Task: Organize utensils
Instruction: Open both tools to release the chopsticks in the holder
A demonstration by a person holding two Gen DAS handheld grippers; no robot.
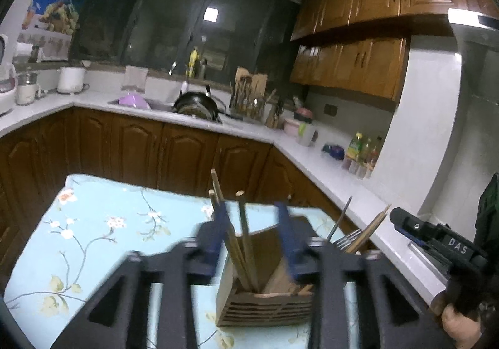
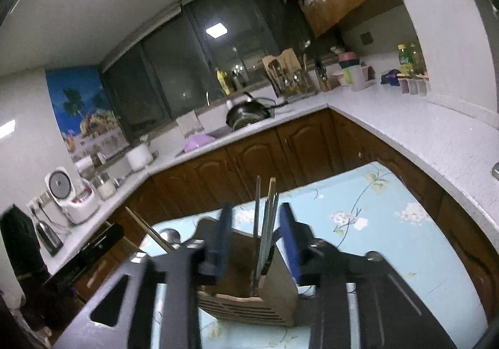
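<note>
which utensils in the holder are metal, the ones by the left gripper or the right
The ones by the right gripper: thin grey metal handles stand in the holder between its fingers. The left gripper frames brown wooden chopsticks.

Slatted wood holder (image 1: 265, 302), metal fork (image 1: 344, 239), seemingly cloth table cover (image 1: 109, 224)

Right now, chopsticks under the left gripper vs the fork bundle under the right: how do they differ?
The chopsticks are wooden sticks; the fork bundle is thin grey metal mixed with a wooden stick. The chopsticks lean apart; the fork bundle stands tightly together. Both stand in the wooden holder, free between open fingers.
</note>
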